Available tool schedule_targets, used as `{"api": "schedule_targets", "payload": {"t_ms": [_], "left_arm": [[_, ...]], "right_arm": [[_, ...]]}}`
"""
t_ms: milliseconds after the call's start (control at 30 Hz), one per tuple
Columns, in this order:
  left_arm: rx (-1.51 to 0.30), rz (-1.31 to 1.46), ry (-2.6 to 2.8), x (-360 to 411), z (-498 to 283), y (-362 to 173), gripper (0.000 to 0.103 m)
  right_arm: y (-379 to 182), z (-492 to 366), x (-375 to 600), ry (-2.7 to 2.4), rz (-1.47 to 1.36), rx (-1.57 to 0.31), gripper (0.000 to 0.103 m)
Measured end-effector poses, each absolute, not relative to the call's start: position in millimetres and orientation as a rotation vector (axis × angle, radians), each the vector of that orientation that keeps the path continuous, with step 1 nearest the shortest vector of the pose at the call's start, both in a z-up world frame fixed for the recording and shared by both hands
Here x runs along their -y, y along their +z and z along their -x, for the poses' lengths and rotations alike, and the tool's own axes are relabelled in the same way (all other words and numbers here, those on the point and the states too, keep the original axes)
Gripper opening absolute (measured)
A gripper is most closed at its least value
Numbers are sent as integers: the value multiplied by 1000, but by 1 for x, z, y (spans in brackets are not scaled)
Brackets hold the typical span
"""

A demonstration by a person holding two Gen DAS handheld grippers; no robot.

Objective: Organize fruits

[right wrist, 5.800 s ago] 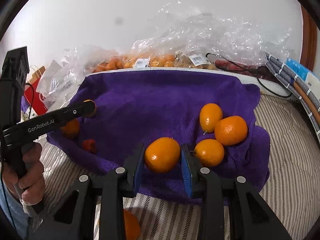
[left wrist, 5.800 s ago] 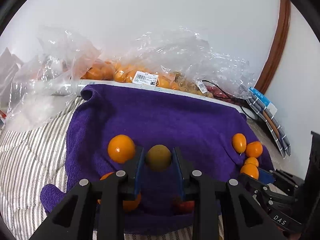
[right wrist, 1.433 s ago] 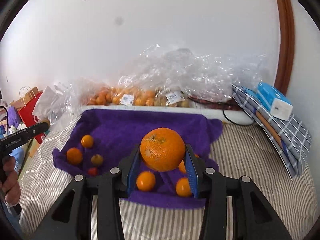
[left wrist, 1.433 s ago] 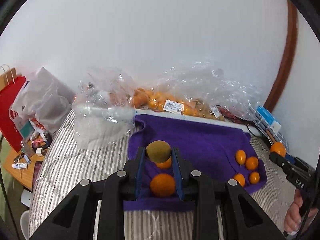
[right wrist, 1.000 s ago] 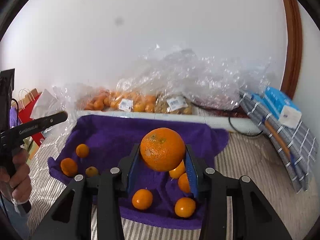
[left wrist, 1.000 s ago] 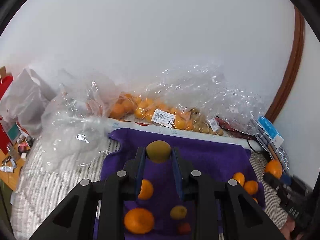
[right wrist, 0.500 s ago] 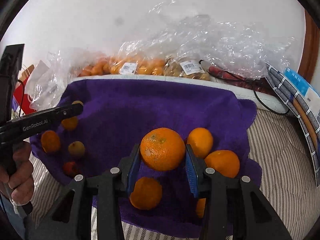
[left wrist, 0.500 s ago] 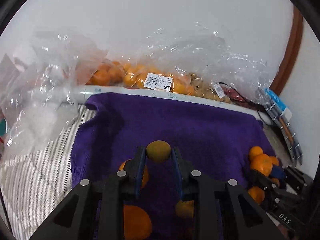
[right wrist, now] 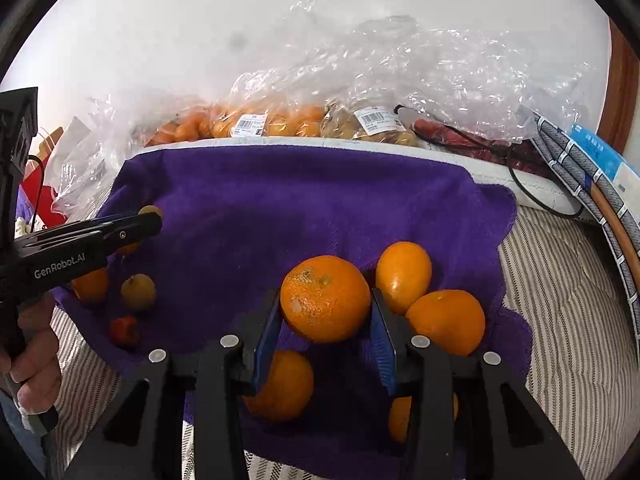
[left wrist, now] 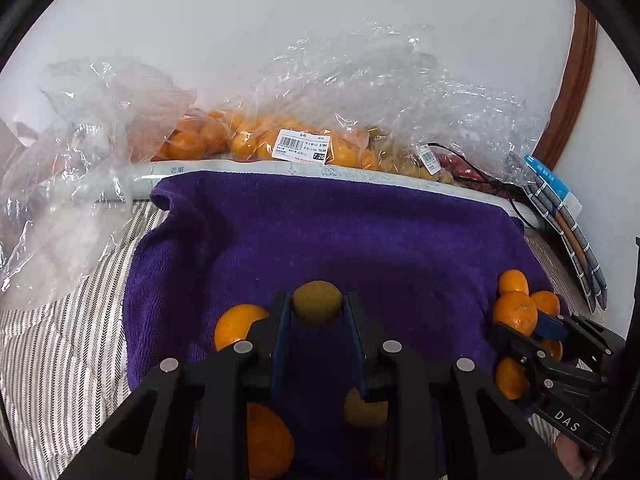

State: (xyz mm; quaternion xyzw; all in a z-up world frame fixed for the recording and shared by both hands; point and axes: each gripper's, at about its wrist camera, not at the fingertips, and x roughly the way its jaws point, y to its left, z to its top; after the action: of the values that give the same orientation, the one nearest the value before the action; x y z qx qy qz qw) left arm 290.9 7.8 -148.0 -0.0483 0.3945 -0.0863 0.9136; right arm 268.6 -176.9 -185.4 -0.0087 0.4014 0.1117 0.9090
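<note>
My left gripper (left wrist: 317, 307) is shut on a small brownish-yellow fruit (left wrist: 317, 303), low over the left part of the purple towel (left wrist: 340, 232). An orange (left wrist: 234, 324) lies just left of its fingers; another orange (left wrist: 268, 440) and a yellow fruit (left wrist: 366, 408) lie under it. My right gripper (right wrist: 325, 308) is shut on a large orange (right wrist: 325, 298) over the towel's right side (right wrist: 300, 200), beside several oranges (right wrist: 404, 274). The left gripper also shows in the right wrist view (right wrist: 150, 220), with small fruits (right wrist: 138, 292) below it.
Clear plastic bags of oranges (left wrist: 260, 140) and other fruit lie along the wall behind the towel. A crumpled empty bag (left wrist: 60, 200) sits at left. Striped bedding (right wrist: 568, 320) surrounds the towel. A cable (right wrist: 532, 200) and checked cloth (right wrist: 592, 184) lie at the right.
Both grippers have come down and forward toward the towel, each still holding its fruit. The left moved over the left fruit group, the right next to the oranges at right.
</note>
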Motion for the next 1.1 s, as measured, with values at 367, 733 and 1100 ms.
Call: {"api": "schedule_targets", "payload": {"t_ms": [367,733,1100], "left_arm": [[-800,65,-180,-1,-290,-151,26],[-762,123,-175,-13,-281,-131,39],[-702,107,-118,-28,-205,-79,59]], "right_arm": [[-185,-266,177,237,29,-812,45],[-157,-241,167,250,64,-695,75],[-72,-160,196,58,-73,-684,75]]}}
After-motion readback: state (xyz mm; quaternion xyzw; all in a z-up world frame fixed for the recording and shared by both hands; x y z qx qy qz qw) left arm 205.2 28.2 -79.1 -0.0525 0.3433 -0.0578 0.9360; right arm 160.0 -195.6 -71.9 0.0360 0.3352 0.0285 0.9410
